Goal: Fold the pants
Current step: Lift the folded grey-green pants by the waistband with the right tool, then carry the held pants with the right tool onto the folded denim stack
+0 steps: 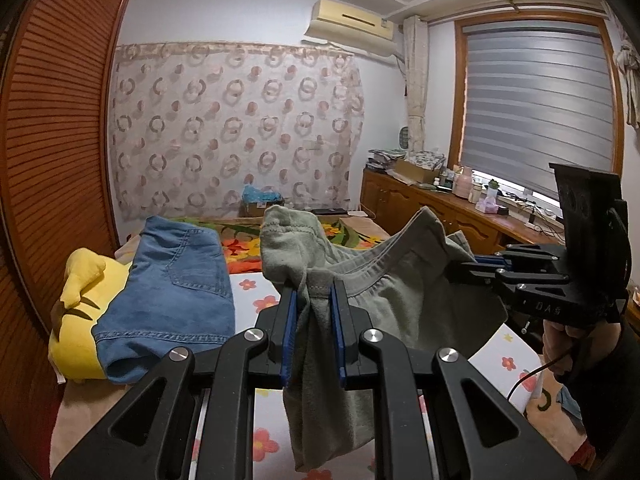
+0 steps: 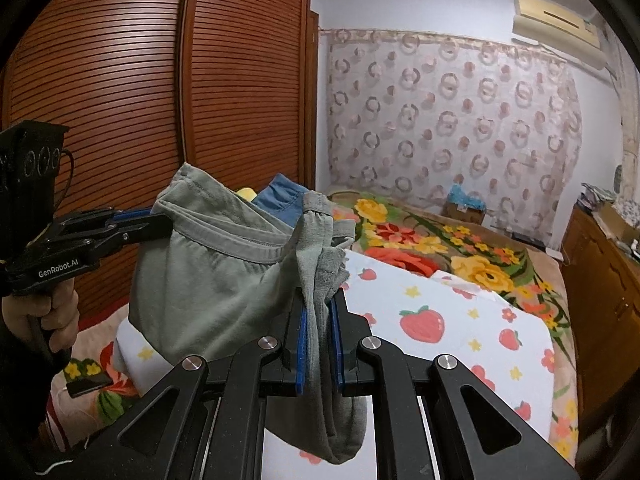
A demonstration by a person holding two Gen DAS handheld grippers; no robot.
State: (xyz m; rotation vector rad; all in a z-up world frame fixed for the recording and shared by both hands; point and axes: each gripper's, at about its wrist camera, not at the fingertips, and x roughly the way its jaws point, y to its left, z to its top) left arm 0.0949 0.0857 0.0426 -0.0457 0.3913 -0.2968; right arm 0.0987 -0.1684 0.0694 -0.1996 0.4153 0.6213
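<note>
Pants: the grey-green pants (image 1: 384, 280) are up in the air above the bed, waistband stretched between the two grippers, the rest of the cloth sagging below.
Left gripper: the left gripper (image 1: 312, 320) is clamped tight on a bunched end of the waistband, cloth hanging down between its blue pads (image 1: 289, 328).
Right gripper: the right gripper (image 2: 319, 332) is pinched shut on the other gathered end, a fold of fabric drooping under its fingers.
Sheet: a white strawberry-print sheet (image 2: 460, 320) lies on the bed directly beneath the pants.
Blanket: a floral blanket (image 2: 440, 240) covers the bed farther back.
Jeans: folded blue jeans (image 1: 176, 292) sit to the left, resting on a yellow plush toy (image 1: 80, 300).
Wardrobe: a slatted wooden wardrobe (image 2: 140, 80) stands alongside the bed.
</note>
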